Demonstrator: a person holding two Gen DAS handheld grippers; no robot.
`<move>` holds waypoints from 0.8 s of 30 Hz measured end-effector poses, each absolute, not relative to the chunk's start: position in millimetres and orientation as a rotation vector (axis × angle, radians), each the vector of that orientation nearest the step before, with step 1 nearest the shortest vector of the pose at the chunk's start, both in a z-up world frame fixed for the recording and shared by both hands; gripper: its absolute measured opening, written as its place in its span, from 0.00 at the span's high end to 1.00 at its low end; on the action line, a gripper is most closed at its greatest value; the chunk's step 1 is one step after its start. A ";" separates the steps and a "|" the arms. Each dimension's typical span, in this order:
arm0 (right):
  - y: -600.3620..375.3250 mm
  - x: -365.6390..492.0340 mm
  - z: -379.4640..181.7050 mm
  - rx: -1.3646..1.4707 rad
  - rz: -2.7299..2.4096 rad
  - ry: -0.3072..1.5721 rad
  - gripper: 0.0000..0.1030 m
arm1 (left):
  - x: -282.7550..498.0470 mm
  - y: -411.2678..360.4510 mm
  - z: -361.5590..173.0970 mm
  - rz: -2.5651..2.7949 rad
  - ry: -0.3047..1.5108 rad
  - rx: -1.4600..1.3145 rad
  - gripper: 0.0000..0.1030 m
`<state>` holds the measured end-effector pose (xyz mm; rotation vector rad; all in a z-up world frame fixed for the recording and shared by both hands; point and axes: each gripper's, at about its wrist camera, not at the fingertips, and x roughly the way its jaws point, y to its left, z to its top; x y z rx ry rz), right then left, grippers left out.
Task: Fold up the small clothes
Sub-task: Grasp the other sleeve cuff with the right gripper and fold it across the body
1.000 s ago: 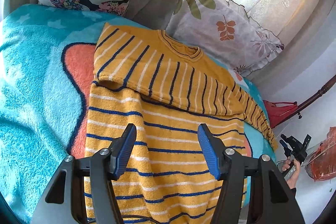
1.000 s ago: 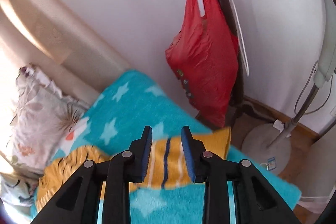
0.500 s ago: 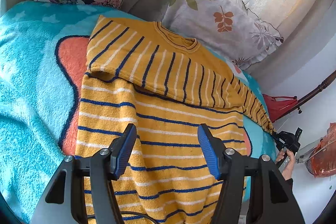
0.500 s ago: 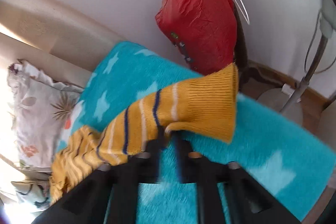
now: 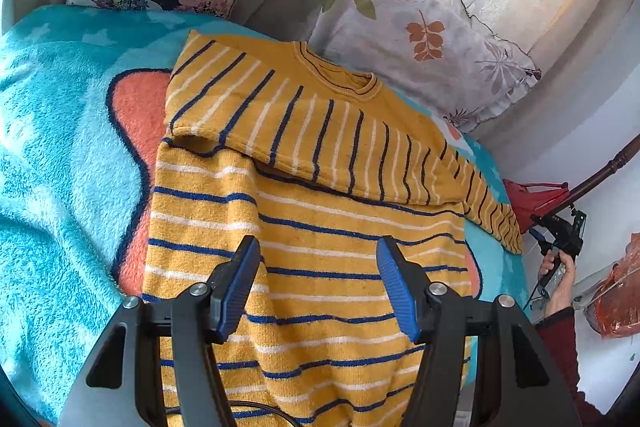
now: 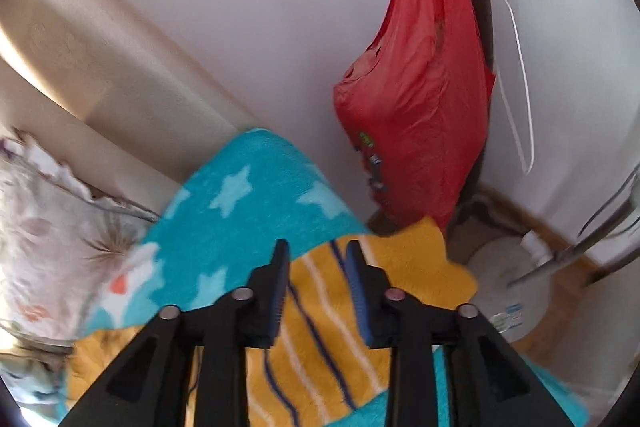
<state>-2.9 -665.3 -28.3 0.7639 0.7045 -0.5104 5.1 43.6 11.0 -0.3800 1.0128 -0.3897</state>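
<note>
A small yellow sweater (image 5: 304, 235) with blue and white stripes lies flat on a turquoise blanket (image 5: 52, 163). One sleeve is folded across the chest. The other sleeve (image 5: 488, 203) stretches out to the right, its cuff lying on the blanket (image 6: 424, 267) in the right wrist view. My left gripper (image 5: 318, 285) is open and empty above the sweater's lower body. My right gripper (image 6: 316, 287) is open with its jaws above the sleeve near the cuff, not holding it. It also shows in the left wrist view (image 5: 560, 239), held in a hand beyond the bed edge.
Two pillows (image 5: 420, 31) lean against the headboard behind the sweater. A red bag (image 6: 416, 99) hangs on a dark wooden stand at the wall beside the bed. A fan base (image 6: 508, 291) stands on the floor past the blanket's edge.
The right gripper held the sleeve cuff lifted half a second ago; now it is open and the sleeve lies on the blanket. The left gripper has barely shifted over the sweater.
</note>
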 end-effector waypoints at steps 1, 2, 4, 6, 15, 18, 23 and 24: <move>-662.2 -14.1 -32.3 0.772 -0.501 0.712 0.58 | 7.4 45.6 9.0 -0.386 1.017 -0.387 0.42; -658.5 -25.0 -38.2 0.786 -0.486 0.728 0.58 | 9.5 47.2 6.9 -0.383 1.022 -0.393 0.42; -649.4 -42.8 -52.0 0.813 -0.472 0.761 0.58 | 13.0 48.6 2.4 -0.387 1.037 -0.406 0.42; -641.7 -57.3 -65.3 0.833 -0.482 0.794 0.58 | 14.8 48.8 -0.6 -0.402 1.047 -0.426 0.42; -627.0 -27.3 -82.4 0.676 -0.606 0.764 0.49 | -2.8 66.9 7.9 -0.396 0.991 -0.473 0.42; -617.0 -8.4 -84.2 0.516 -0.663 0.811 0.89 | -13.1 89.0 12.2 -0.371 0.959 -0.501 0.42; -578.3 -8.8 -36.3 0.490 -0.542 0.722 0.93 | -29.1 129.6 19.9 -0.322 0.902 -0.539 0.42; -563.1 -7.3 -22.4 0.481 -0.490 0.703 0.93 | -30.6 135.9 21.2 -0.315 0.891 -0.551 0.42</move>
